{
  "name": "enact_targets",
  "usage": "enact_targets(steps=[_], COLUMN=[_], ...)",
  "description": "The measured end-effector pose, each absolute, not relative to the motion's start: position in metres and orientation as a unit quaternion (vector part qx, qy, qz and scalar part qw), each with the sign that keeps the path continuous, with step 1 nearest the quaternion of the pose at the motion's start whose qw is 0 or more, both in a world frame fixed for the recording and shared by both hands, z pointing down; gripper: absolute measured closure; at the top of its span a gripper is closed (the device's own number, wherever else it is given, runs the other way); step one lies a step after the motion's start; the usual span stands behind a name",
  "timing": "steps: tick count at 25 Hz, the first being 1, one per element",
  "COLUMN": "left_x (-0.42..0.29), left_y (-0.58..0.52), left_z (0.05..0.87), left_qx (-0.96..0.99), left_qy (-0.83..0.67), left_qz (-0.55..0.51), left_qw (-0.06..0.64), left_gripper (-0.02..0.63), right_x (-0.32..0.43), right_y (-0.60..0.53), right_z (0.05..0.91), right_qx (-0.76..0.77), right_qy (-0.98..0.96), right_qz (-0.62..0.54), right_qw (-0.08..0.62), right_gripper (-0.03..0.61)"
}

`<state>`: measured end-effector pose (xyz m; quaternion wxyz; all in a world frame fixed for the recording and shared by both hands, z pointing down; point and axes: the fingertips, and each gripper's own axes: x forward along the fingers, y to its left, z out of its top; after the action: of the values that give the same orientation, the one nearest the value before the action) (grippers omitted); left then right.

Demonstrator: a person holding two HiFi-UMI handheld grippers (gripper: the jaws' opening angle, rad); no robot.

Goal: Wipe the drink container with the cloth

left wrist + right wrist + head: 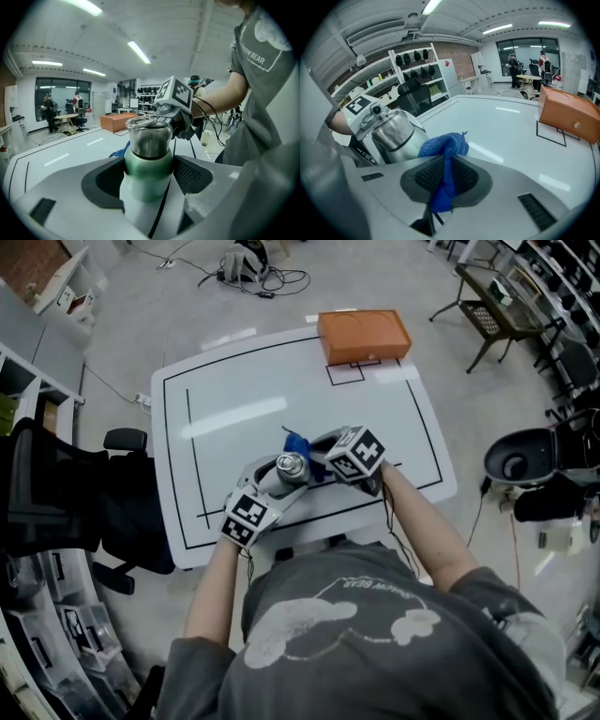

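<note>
1. Left gripper (149, 183): its jaws are clamped on the green lower body of the drink container (149, 138). The container is held over the near part of the white desk (281, 381), with its steel neck and looped lid pointing away from the gripper.
2. Head view: the container lies between the two grippers, close to the person's chest.
3. Blue cloth (443, 146): it is bunched, with a wad bulging past the jaw tips. It sits just beside the container's steel shoulder; contact cannot be confirmed.
4. Right gripper (440, 180): its jaws are shut tight on a fold of the cloth, and a tail hangs below.
5. Judged step: wiping the upper steel section.
   - Only the cloth wad, not the jaw tips, should meet the metal.
   - The left grip needs to be firm enough that the container does not twist.
   - Short strokes around the shoulder should do, with the left wrist turning to present fresh faces.
   - The green band under the left jaws likely needs a regrip to reach.
6. Orange box (364, 336): it is at the far desk edge, well apart from the work.
</note>
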<state>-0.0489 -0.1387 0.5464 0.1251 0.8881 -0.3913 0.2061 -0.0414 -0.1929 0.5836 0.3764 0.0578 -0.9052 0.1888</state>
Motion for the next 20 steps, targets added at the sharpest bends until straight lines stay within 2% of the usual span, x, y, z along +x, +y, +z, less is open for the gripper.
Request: enact_targets(steps=[13, 20], left_x=[-0.052, -0.064], left_y=[-0.133, -0.128], left_z=[0.545, 0.546], left_qx=[0.942, 0.920], left_qy=[-0.213, -0.309], left_qz=[0.244, 0.177], left_qw=[0.090, 0.162], left_gripper=[0.287, 0.279], right_x=[-0.037, -0.033], right_y=[-0.184, -0.178], right_z=[0.589, 0.587], right_qx=[0.086, 0.084], right_qy=[-0.895, -0.898], right_qz=[0.215, 0.190], right_qw=[0.380, 0.389], right_gripper=[0.534, 0.531])
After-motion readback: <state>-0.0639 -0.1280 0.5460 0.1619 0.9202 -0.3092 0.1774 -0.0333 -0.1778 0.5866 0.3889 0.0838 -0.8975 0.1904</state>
